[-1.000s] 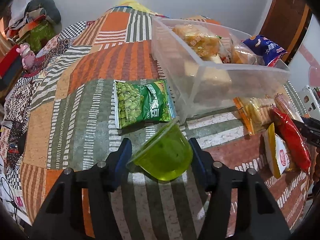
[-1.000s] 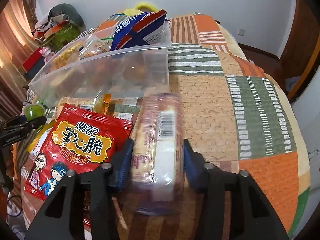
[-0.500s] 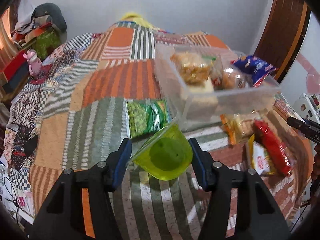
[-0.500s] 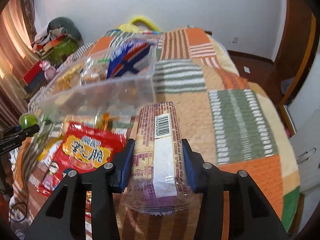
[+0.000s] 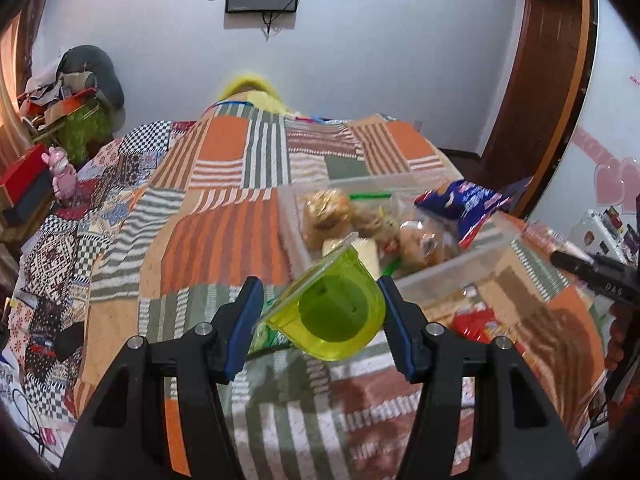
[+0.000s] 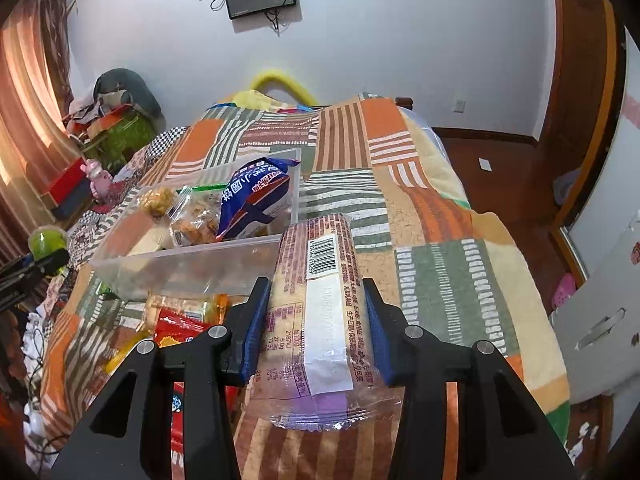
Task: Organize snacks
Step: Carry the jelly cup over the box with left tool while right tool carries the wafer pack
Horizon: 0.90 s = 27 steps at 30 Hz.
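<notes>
Above the patchwork bed, each hand-held gripper clamps a snack: left a green jelly cup, right a biscuit pack.

The left gripper is held above the bed, angled downward, its jaws clamped on a green cup. The right gripper is likewise tilted down over the bed, its jaws pressed against a biscuit pack lifted off the bed.
</notes>
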Motion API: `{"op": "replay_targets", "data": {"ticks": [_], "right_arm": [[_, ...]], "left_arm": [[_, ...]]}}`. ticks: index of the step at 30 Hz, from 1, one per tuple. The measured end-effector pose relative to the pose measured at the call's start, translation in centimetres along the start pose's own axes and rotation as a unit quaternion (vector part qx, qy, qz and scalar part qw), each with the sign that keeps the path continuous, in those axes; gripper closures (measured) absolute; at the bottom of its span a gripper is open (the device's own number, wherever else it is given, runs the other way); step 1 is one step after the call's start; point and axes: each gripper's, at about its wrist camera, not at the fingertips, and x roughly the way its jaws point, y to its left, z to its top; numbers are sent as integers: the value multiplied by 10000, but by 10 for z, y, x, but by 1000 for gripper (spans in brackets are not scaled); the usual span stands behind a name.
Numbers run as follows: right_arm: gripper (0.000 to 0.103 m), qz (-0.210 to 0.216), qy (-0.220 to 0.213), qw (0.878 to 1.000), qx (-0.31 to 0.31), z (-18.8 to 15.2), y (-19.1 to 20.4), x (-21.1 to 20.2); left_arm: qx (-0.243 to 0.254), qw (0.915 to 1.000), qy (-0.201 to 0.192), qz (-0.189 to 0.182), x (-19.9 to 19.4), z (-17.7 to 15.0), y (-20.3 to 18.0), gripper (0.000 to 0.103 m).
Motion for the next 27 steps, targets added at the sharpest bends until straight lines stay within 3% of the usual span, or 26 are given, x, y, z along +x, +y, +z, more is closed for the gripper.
{"op": "replay_targets", "data": {"ticks": [5,14,20,27], "right_arm": [[62,-145,-14,9998,106,1,-9,-2],[62,74,-359,9993,21,30,1,-9],[62,409,-439,9981,-126,49,29,12],[62,696,-155,9966,-418,62,65,57]], "left_arm": [[71,9999,-86,-78,3,11,-10,45],[171,9997,-85,-150,20,29,-19,45],[223,9996,41,-159,46,39,-25,45],[268,9991,268,-163,80,44,-27,45]]}}
